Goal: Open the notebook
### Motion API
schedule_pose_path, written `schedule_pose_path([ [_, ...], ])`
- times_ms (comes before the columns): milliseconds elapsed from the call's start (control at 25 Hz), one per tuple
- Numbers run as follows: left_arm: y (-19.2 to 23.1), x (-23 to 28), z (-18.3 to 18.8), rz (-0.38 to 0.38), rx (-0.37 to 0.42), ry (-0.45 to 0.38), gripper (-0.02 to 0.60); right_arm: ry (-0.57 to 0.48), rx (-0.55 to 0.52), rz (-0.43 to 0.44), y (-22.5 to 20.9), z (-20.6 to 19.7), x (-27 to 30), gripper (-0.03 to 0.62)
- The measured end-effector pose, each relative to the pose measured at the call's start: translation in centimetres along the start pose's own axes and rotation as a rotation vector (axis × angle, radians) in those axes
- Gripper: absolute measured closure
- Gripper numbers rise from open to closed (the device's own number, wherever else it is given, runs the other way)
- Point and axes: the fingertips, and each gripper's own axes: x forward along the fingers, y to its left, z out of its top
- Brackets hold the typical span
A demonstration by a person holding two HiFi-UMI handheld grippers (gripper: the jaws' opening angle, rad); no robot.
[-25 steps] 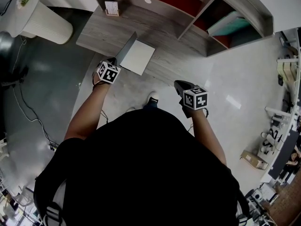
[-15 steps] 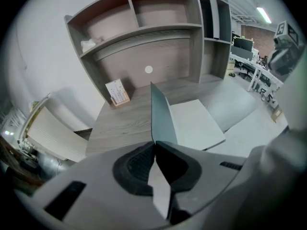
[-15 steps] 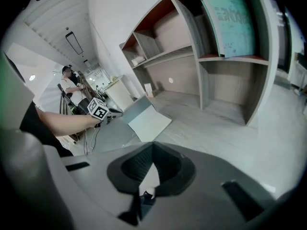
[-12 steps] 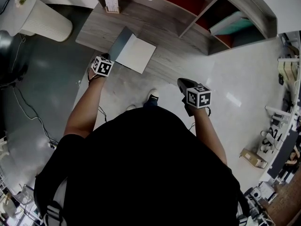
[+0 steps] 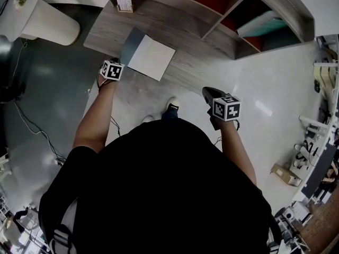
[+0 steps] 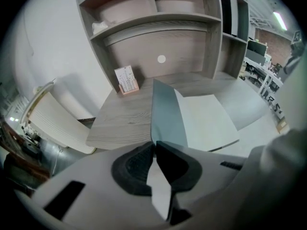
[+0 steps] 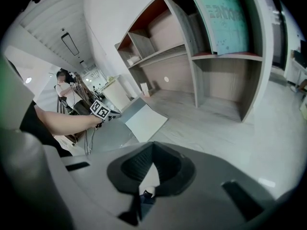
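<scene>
The notebook lies open on the wooden desk, a white page up and its grey-blue cover swung out to the left. My left gripper is at the desk's front edge, shut on the near edge of that cover. In the left gripper view the cover rises out of the left gripper, with the white page to its right. My right gripper hangs shut and empty over the floor, well right of the notebook. The right gripper looks at the notebook from afar.
A small card stand sits at the back of the desk. Shelves with a teal board rise behind and to the right. A white round stand is left of the desk. Cables trail on the floor.
My left gripper has moved left and down with the cover, which has swung from nearly upright to leaning far over to the left. The right gripper has stayed put.
</scene>
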Motion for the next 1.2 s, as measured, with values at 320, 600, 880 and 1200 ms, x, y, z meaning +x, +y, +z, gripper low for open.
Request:
schedule_pose_path([
  [320,0.5,0.0,-0.1,0.0,-0.041,-0.011,0.54,0.003,0.003,0.0,-0.2,-0.3,0.1,0.594],
  [600,1.2,-0.4,-0.5,0.012,-0.059,-0.01,0.526,0.008,-0.003,0.001,-0.2,-0.5,0.1,0.594],
  [880,2.0,-2.0,-0.7,0.03,-0.09,-0.017,0.526,0.001,-0.017,0.011,0.4,-0.1,0.0,0.594],
  [1200,1.9,-3.3,-0.9,0.014,-0.111,-0.057,0.526,-0.007,-0.044,0.03,1.9,0.1,0.0,0.594],
])
